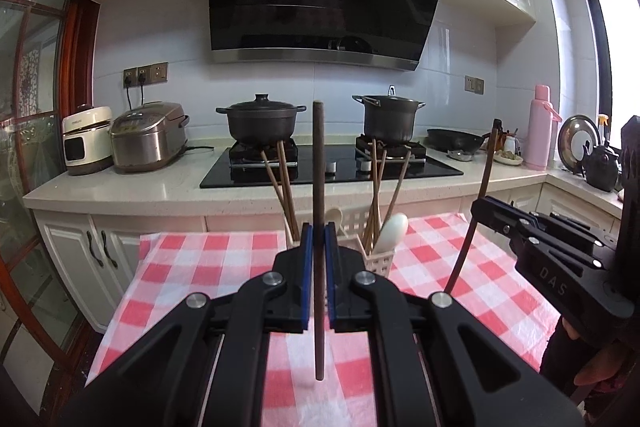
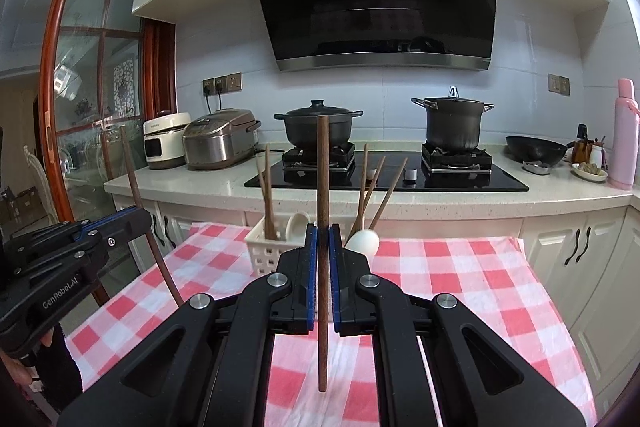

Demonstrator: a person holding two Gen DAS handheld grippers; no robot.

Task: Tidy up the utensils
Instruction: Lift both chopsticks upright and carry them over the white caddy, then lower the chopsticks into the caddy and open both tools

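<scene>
Two grippers, each clamped on one brown chopstick. Left gripper [image 1: 319, 227] closed tight on dark chopstick [image 1: 319, 163], held upright, lower tip hanging free above red-and-white checked cloth [image 1: 208, 267]. Right gripper [image 2: 323, 231] likewise pinched shut on second chopstick [image 2: 323, 167], upright, tip clear of cloth. In left wrist view, right gripper at right edge with its stick tilted; in right wrist view, left gripper at left edge, stick leaning. Behind both, white slotted utensil caddy [image 2: 262, 247] on cloth, holding more chopsticks in left and right compartments plus white spoon [image 2: 364, 241] at right. Beyond cloth: counter, black hob [image 2: 384, 179] with two dark pots, rice cooker [image 2: 220, 143] at left.
</scene>
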